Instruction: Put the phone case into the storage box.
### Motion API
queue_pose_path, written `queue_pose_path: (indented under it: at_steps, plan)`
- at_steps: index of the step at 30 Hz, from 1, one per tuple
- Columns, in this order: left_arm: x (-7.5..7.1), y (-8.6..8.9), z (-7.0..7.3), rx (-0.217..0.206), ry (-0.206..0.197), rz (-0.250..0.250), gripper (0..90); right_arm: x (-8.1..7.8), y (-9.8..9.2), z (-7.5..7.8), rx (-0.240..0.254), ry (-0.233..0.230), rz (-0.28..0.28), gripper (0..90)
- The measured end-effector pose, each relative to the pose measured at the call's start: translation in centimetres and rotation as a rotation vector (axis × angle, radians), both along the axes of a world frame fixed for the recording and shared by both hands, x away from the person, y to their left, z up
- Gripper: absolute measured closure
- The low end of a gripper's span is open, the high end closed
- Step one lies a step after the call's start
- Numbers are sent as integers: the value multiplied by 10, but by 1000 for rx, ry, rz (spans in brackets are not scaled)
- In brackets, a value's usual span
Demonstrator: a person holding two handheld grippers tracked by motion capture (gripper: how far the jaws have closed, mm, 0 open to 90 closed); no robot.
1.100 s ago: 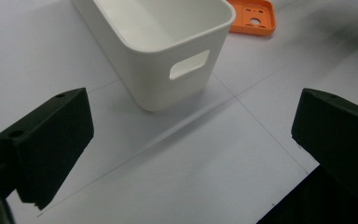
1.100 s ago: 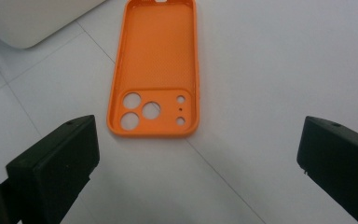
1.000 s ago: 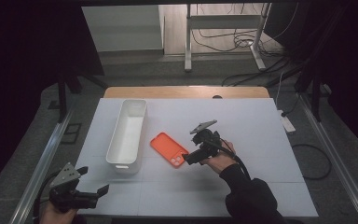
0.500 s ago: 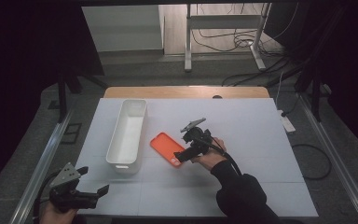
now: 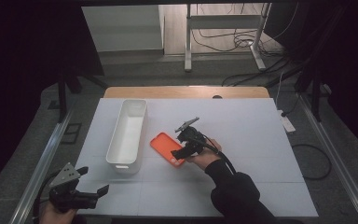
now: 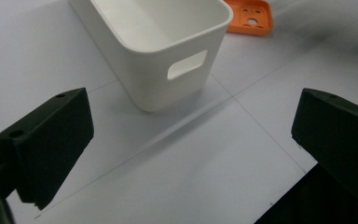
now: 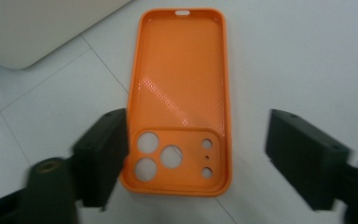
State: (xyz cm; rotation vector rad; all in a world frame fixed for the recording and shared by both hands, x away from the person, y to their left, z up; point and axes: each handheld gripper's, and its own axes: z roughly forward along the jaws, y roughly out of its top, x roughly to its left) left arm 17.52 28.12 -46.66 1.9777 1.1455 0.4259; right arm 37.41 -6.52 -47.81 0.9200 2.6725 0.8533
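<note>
Fingers of the right gripper (image 7: 196, 154) stood on either side of the camera-hole end of an orange phone case (image 7: 179, 98), and they had just been closing in on it. In the right gripper view the one finger was at or just against the case's long edge, while the other was still apart from the opposite edge, so the case lay between them without yet being clamped. The case lay flat on the white bench (image 5: 261, 140), hollow side up, with its camera holes toward the gripper. In the high view it sat just beside the long white bin (image 5: 128, 133), near the bin's nearer half, and the right gripper (image 5: 179, 153) met it at its near corner, the hand (image 5: 204, 156) behind it.

At the near left corner of the bench the left gripper (image 5: 93, 193) rested low in the person's other hand, its fingers spread wide with nothing between them. Its own view looked past them at the bin's handle-slot end (image 6: 186, 64) and, beyond, the case's end (image 6: 251, 16).
</note>
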Motion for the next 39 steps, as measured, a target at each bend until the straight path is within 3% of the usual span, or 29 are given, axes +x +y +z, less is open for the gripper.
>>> queue_pose_path:
  at_steps: [3, 10, 39]
  plan:
    - [0, 0, 0, 0, 0, 0, 0, -1, -2, 2, 23, 12, 22, 516]
    - [0, 0, 0, 0, 2, -2, 0, -3, -1, 2, 31, 21, 78, 893]
    - [0, -1, 0, 6, -1, -11, 0, -4, -5, -32, -65, 67, 70, 894]
